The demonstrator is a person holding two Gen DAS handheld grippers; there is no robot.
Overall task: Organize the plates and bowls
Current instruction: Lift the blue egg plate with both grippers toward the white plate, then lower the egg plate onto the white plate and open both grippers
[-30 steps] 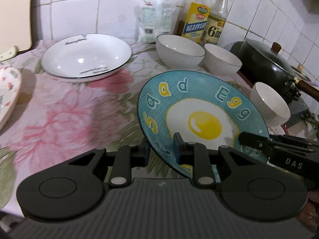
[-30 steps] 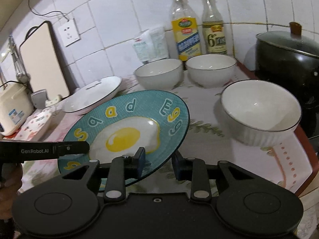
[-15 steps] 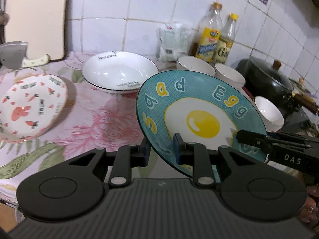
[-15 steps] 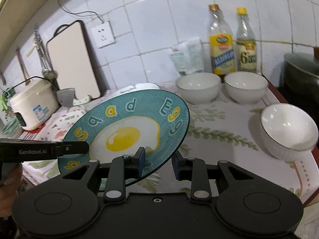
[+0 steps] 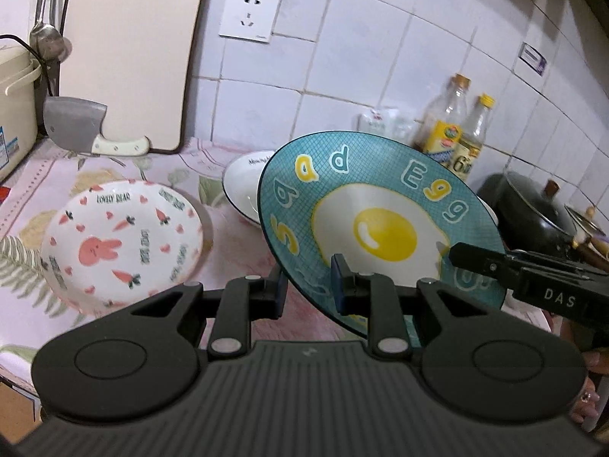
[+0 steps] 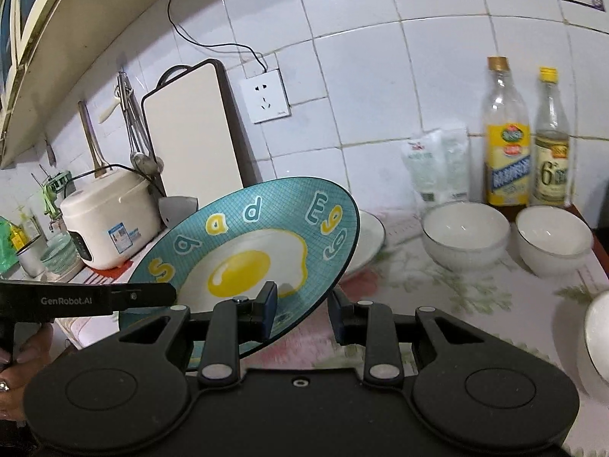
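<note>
The egg plate point(image 5: 384, 224) is up in the air over the tabletop point(image 5: 236, 251), tilted. Both the left tongs point(image 5: 306, 291) and the right tongs point(image 6: 302, 306) pinch its rim. It looks hard, smooth, slippery and breakable, so holding opposite edges seems best.

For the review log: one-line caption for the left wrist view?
Both claws, left claw and right claw, hold the tilted egg plate above the bunny plate.

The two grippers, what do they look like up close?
Both are matte black plastic. The left gripper and right gripper have blue finger pads, silver pivot pins and round discs on the body. White lettering reads "GenRobot.AI" and "DAS".
</note>
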